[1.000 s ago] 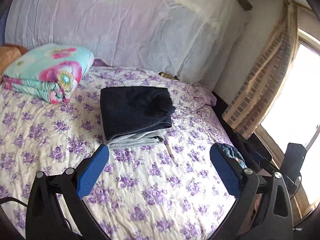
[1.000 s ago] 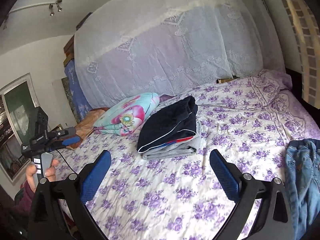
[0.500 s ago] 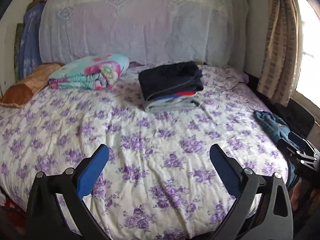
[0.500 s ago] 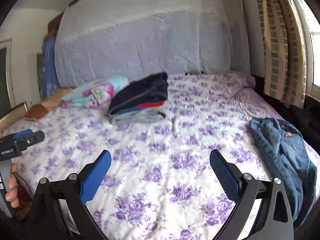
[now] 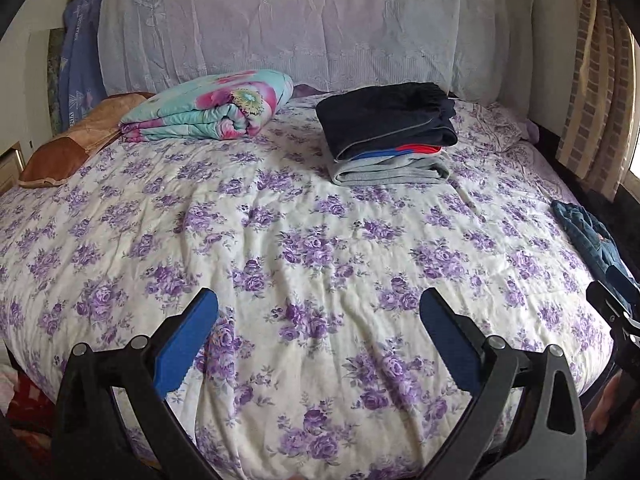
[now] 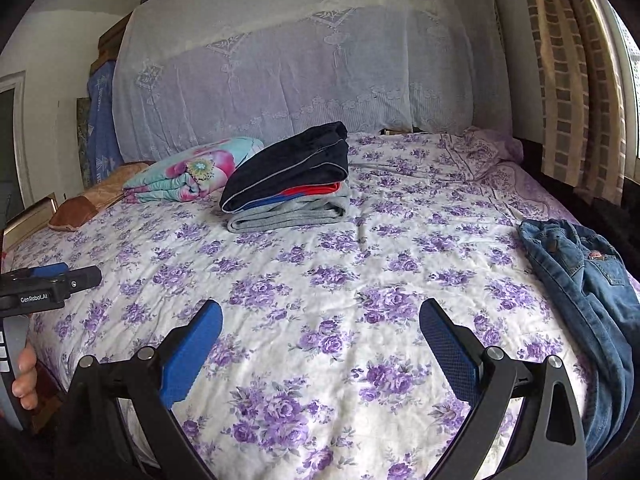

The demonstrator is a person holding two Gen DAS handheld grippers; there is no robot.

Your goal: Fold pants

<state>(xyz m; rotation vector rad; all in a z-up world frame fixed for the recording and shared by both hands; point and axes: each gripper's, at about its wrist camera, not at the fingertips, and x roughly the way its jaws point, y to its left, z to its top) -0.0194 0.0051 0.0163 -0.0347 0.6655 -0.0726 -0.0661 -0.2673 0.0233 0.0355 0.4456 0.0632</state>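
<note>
Crumpled blue jeans (image 6: 580, 280) lie at the bed's right edge, partly hanging over it; the left wrist view shows them small at far right (image 5: 588, 232). A stack of folded pants (image 5: 390, 132) (image 6: 288, 184), dark navy on top and grey at the bottom, sits toward the head of the bed. My left gripper (image 5: 318, 336) is open over the near floral cover, holding nothing. My right gripper (image 6: 320, 340) is open too, empty, left of the jeans. In the right wrist view, the left gripper (image 6: 52, 280) appears at the far left, held by a hand (image 6: 24, 376).
The bed (image 5: 280, 240) carries a white cover with purple flowers. A folded floral blanket (image 5: 212, 108) and a brown pillow (image 5: 72, 140) lie at the back left. A lace-draped headboard (image 6: 300, 64) stands behind, a curtain (image 6: 576, 80) at right.
Both grippers have pulled back toward the foot of the bed, away from the folded stack. The jeans now show further to the right. Both stay open and empty.
</note>
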